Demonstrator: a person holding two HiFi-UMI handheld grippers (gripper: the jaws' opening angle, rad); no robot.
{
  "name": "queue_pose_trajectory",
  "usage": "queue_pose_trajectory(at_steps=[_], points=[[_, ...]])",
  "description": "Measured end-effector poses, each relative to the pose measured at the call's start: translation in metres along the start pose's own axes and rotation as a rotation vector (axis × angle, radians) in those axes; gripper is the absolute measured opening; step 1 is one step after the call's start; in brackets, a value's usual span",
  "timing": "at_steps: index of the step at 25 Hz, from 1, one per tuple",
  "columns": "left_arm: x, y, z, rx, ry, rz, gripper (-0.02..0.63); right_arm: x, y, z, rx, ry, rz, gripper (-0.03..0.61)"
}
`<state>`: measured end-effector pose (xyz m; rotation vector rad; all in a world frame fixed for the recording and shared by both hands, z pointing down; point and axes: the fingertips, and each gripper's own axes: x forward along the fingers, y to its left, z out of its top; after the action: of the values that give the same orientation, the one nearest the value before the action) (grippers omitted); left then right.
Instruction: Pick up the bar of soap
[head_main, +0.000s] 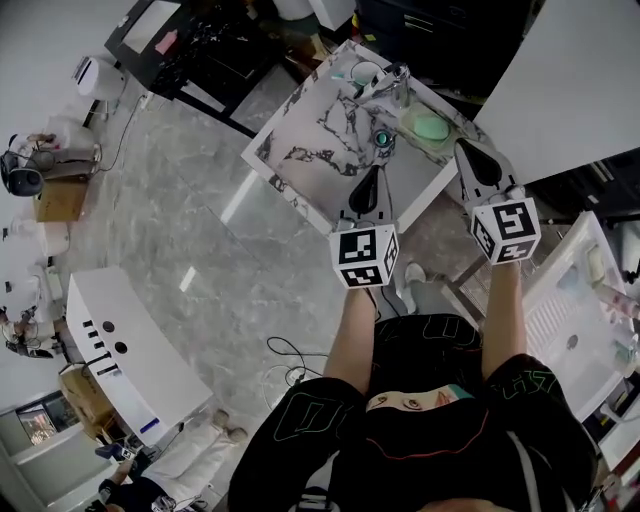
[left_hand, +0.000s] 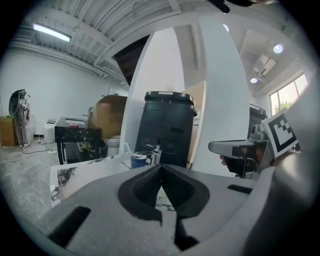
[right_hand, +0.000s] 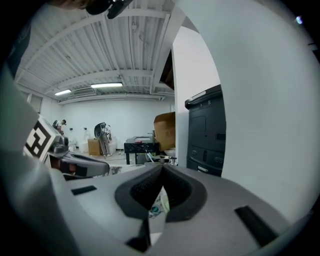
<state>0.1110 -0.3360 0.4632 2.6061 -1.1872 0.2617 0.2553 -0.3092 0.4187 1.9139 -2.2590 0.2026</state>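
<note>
Currently the bar of soap (head_main: 430, 127), a pale green oval, lies flat in a dish (head_main: 408, 136) at the marble counter's (head_main: 310, 140) far right corner. Its long axis runs roughly across the head view. The right gripper (head_main: 466, 148) is near it and the left gripper (head_main: 373, 170) is over the counter; both have jaws pressed together on nothing. Only the head view shows the soap; the left gripper view shows a blue cup (left_hand: 138, 160) and faucet (left_hand: 155, 154) instead.
</note>
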Motion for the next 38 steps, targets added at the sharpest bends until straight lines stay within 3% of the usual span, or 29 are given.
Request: queue_pose_trajectory(at_steps=[13,17,20,28,38], points=[[0.027,0.035,-0.03,-0.088,0.056,-0.021,0.008,0.064,-0.02,-0.032,-0.232,0.216,0.08,0.006],[0.03,0.042,-0.037,-0.127,0.063,-0.021,0.008,0.078,-0.012,-0.053,-0.227,0.296,0.173,0.006],[0.033,0.045,-0.042,-0.158,0.07,-0.02,0.008,0.086,-0.01,-0.069,-0.31,0.383,0.218,0.009],[0.041,0.054,-0.056,-0.203,0.092,-0.031,0.008,0.108,-0.007,-0.124,-0.447,0.608,0.313,0.052],[0.047,0.068,-0.066,-0.236,0.104,-0.026,0.008,0.126,-0.019,-0.163,-0.706,0.839,0.404,0.152]])
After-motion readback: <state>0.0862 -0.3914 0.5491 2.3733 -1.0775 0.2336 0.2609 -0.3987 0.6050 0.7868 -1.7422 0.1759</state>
